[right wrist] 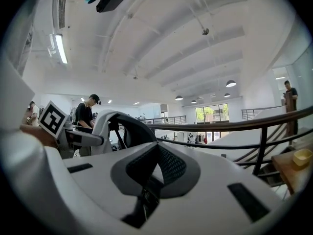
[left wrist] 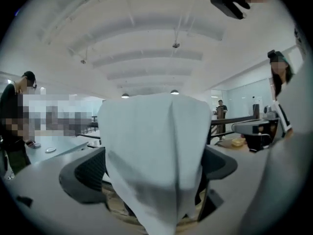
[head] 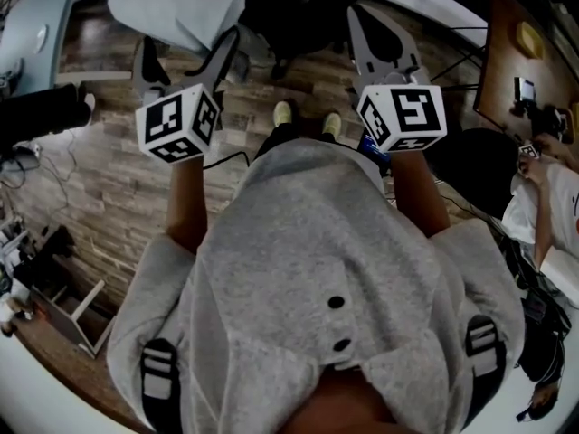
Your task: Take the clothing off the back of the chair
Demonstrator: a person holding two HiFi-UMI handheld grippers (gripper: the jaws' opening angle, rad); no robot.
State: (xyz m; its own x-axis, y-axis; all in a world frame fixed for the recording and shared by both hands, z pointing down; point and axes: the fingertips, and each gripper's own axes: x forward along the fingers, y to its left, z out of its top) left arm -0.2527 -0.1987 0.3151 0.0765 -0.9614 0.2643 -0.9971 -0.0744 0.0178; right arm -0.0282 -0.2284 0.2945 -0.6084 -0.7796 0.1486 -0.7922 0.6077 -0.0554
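Fingers (left wrist: pixel 82 176) of the left gripper (head: pixel 185 60) stand spread wide and grip nothing. The white clothing (left wrist: pixel 152 151) hangs dead ahead between them, draped top to bottom over the chair back (right wrist: pixel 131 131). The right gripper (head: pixel 364 23), pinched shut and empty, points past the garment's right side, so the left looks better placed.

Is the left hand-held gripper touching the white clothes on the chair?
Cannot tell. In the left gripper view the white clothing hangs between the left hand-held gripper's wide-open jaws and hides their inner edges, so there is no plain gap or contact.
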